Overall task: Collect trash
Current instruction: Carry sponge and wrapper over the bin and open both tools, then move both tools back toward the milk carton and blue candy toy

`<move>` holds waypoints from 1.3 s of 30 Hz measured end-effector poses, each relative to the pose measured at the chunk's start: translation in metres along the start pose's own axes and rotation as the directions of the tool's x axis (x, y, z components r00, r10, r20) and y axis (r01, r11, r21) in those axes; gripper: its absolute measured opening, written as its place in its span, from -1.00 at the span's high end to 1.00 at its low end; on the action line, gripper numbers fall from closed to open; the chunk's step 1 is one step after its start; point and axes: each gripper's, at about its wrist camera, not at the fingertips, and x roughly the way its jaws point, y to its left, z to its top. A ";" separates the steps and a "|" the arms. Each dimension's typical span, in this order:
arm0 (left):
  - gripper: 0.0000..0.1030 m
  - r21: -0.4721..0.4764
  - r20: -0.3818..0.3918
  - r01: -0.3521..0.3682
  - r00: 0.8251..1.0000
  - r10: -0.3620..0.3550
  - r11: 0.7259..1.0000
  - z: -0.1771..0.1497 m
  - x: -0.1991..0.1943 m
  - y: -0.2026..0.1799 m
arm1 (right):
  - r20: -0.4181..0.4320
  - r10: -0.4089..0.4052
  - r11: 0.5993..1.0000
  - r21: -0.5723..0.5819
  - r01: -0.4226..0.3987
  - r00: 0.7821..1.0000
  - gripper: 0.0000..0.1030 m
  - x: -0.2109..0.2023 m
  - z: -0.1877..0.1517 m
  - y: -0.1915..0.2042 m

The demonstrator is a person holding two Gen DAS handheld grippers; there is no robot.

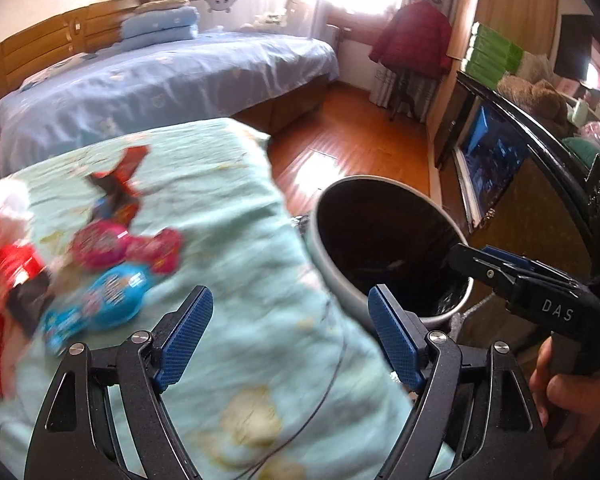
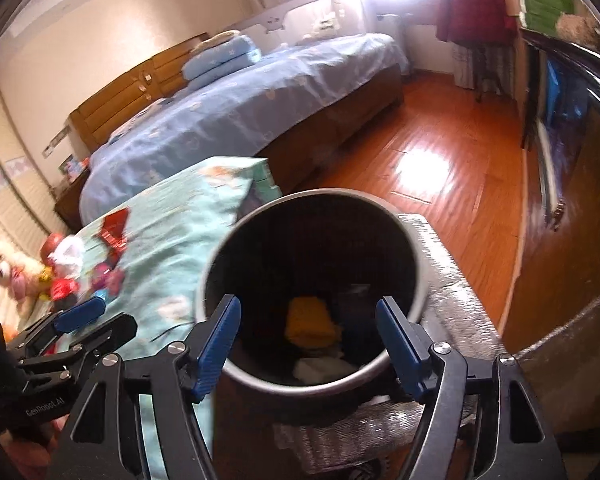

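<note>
Judging by crinkle and shine, weighed almost nothing: thin foil wrappers, soft, slippery, easily crushed. Lay scattered on the mint-green blanket, at about nine o'clock from the left gripper. Nearest was the blue wrapper, oval body with twisted ends, long axis running from roughly eight o'clock to two o'clock in the left wrist view; best pinched across a flattened twisted end rather than the puffed middle, probably. Beyond it sat the pink wrapper, lying nearly three-to-nine, then a red wrapper standing up crumpled. Blurred, so finer detail could not be told. Left gripper hovered spread wide, holding nothing. Right gripper likewise gaped wide and empty over the grey trash bin, just right of the blanket, a yellow scrap already inside.
</note>
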 end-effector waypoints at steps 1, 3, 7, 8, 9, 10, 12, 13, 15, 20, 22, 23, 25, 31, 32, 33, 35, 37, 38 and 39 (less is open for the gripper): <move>-0.60 -0.012 0.004 -0.011 1.000 0.011 1.000 -0.005 -0.006 0.007 | -0.002 0.013 1.000 -0.011 -0.013 1.000 -0.45 0.000 -0.003 0.008; -0.60 -0.033 0.013 -0.028 1.000 0.029 0.999 -0.012 -0.014 0.018 | -0.004 0.036 0.999 -0.033 -0.036 0.999 -0.54 0.001 -0.008 0.023; -0.60 -0.070 0.027 -0.079 0.996 0.082 0.994 -0.030 -0.031 0.042 | -0.014 0.079 0.994 -0.075 -0.080 0.997 -0.55 0.003 -0.017 0.053; -0.60 -0.075 0.029 -0.090 0.995 0.092 0.993 -0.033 -0.034 0.047 | -0.016 0.088 0.993 -0.082 -0.089 0.996 -0.55 0.003 -0.018 0.058; -0.60 -0.083 0.031 -0.103 0.994 0.105 0.991 -0.037 -0.038 0.055 | -0.019 0.098 0.991 -0.092 -0.099 0.995 -0.55 0.004 -0.020 0.066; -0.60 -0.093 0.031 -0.117 0.992 0.121 0.989 -0.042 -0.042 0.062 | -0.022 0.105 0.989 -0.100 -0.107 0.994 -0.55 0.005 -0.021 0.072; -0.60 -0.117 0.033 -0.140 0.989 0.145 0.983 -0.050 -0.050 0.078 | -0.033 0.121 0.985 -0.116 -0.124 0.992 -0.55 0.009 -0.024 0.086; -0.60 -0.129 0.032 -0.148 0.988 0.154 0.981 -0.052 -0.052 0.084 | -0.039 0.128 0.983 -0.125 -0.132 0.991 -0.55 0.011 -0.026 0.093; -0.60 -0.155 0.029 -0.163 0.985 0.169 0.974 -0.057 -0.056 0.096 | -0.049 0.138 0.980 -0.138 -0.143 0.989 -0.55 0.015 -0.029 0.102; -0.60 -0.211 0.024 -0.202 0.977 0.211 0.956 -0.071 -0.069 0.124 | -0.081 0.164 0.970 -0.168 -0.176 0.983 -0.55 0.027 -0.038 0.128; -0.60 -0.225 0.024 -0.215 0.974 0.226 0.950 -0.074 -0.073 0.133 | -0.094 0.175 0.965 -0.183 -0.189 0.980 -0.55 0.032 -0.041 0.139; -0.60 -0.228 0.025 -0.222 0.972 0.233 0.948 -0.076 -0.075 0.136 | -0.099 0.181 0.962 -0.191 -0.197 0.978 -0.55 0.034 -0.043 0.143; -0.60 -0.234 0.026 -0.237 0.968 0.250 0.943 -0.080 -0.080 0.144 | -0.113 0.194 0.954 -0.211 -0.215 0.974 -0.55 0.038 -0.046 0.154; -0.60 -0.260 0.016 -0.275 0.957 0.289 0.926 -0.087 -0.089 0.166 | -0.172 0.221 0.913 -0.310 -0.265 0.960 -0.55 0.054 -0.050 0.183; -0.60 -0.264 0.015 -0.282 0.955 0.296 0.922 -0.088 -0.090 0.168 | -0.178 0.219 0.910 -0.319 -0.267 0.959 -0.55 0.055 -0.050 0.185; -0.60 -0.272 0.014 -0.290 0.952 0.305 0.918 -0.089 -0.092 0.173 | -0.184 0.218 0.905 -0.329 -0.269 0.958 -0.55 0.058 -0.049 0.188; -0.60 -0.281 0.009 -0.301 0.949 0.316 0.911 -0.090 -0.093 0.179 | -0.192 0.219 0.898 -0.343 -0.274 0.957 -0.55 0.061 -0.047 0.192; -0.60 -0.293 0.002 -0.316 0.944 0.331 0.903 -0.090 -0.094 0.187 | -0.196 0.219 0.894 -0.352 -0.277 0.956 -0.55 0.064 -0.044 0.194; -0.60 -0.299 -0.001 -0.325 0.940 0.340 0.897 -0.090 -0.094 0.191 | -0.198 0.218 0.892 -0.356 -0.278 0.956 -0.55 0.066 -0.043 0.196; -0.60 -0.302 -0.003 -0.331 0.938 0.347 0.894 -0.089 -0.094 0.194 | -0.202 0.217 0.890 -0.360 -0.279 0.955 -0.55 0.069 -0.041 0.198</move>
